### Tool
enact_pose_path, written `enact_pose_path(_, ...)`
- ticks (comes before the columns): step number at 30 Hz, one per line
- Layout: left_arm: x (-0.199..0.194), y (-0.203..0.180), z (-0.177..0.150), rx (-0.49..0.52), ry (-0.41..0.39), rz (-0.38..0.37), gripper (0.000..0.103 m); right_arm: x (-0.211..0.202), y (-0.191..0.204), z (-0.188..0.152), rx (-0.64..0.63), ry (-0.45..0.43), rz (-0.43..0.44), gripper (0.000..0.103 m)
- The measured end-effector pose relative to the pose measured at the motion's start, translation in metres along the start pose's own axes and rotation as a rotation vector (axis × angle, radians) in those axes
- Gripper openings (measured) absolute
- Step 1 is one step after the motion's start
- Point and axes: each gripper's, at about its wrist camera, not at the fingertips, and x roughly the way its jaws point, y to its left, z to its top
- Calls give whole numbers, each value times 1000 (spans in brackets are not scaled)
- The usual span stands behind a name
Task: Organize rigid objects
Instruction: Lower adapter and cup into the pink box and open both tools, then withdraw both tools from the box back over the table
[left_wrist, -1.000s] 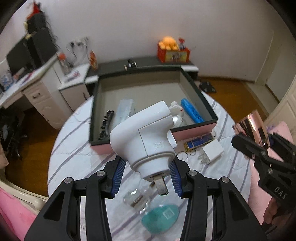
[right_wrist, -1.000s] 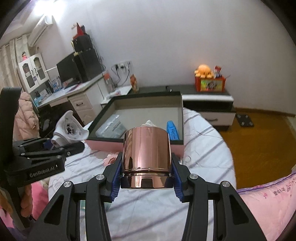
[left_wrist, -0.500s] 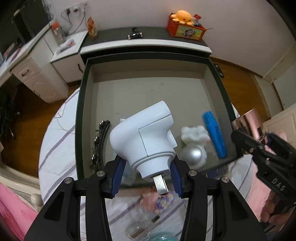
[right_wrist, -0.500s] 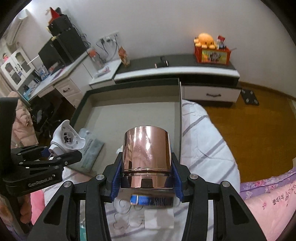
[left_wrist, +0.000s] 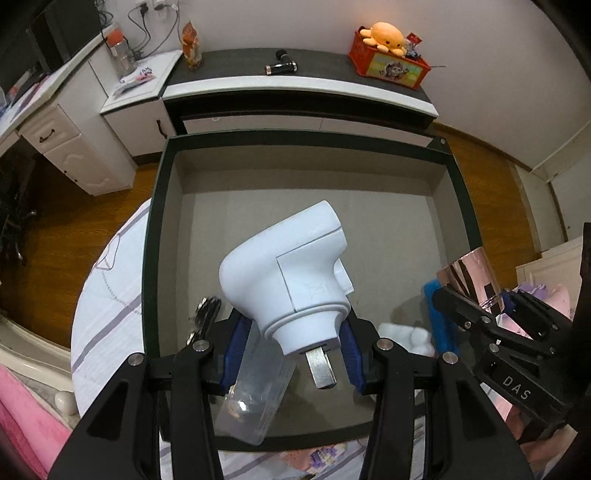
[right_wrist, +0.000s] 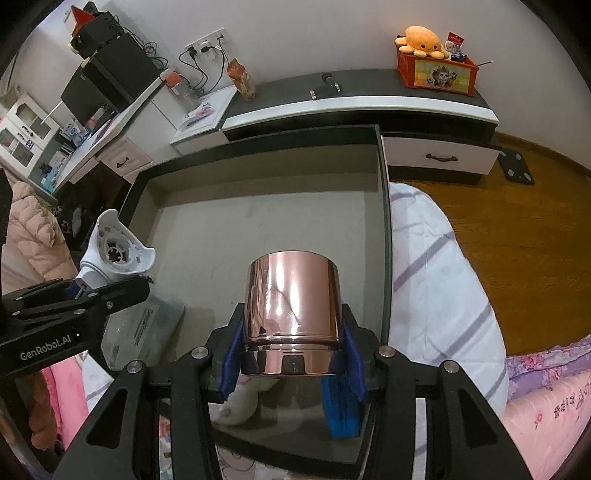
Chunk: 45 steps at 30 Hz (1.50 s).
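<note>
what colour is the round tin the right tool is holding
Shiny rose-gold, mirror-like. The round tin shows best in the right wrist view, clamped in the right tool.

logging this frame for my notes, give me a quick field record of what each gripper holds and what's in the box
left gripper: jaws shut on white plug adapter, metal prong pointing back toward the camera
right gripper: jaws shut on rose-gold cup, upright
position: both held over the open box
box contents: clear plastic case, black hair clip, white plush toy, blue tube
box floor: far half bare
support: white striped cloth under the box
</note>
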Motion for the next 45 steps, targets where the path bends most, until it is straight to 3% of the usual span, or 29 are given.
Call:
enact_pose_path(2,4,-1,3,1,13,17,48,3,0,6,4,-1,1,48)
enact_pose_path(4,9,-2,7,-6,47,37,70,6,1,9,3,12,-7,48)
enact_pose_path(6,9,-3,9,-2,34,56,82,6,3,10,-1,5,-7,59)
enact_pose_path(9,8,-1,10,-5,24,73,82,2,6,13,-12,-8,0,71)
enact_pose_path(11,8,1,9,-10,28,64,82,-2,10,15,-22,-22,-9,72)
enact_pose_path(27,-27,3,-25,2,-29,60,82,-34,20,-12,-21,-69,-15,72)
enact_pose_path(37,-70,5,-97,17,-188,53,82,-65,35,-72,-53,-196,-4,72)
enact_pose_path(45,-122,3,-176,52,-351,32,82,-101,54,-133,-95,-343,-5,74)
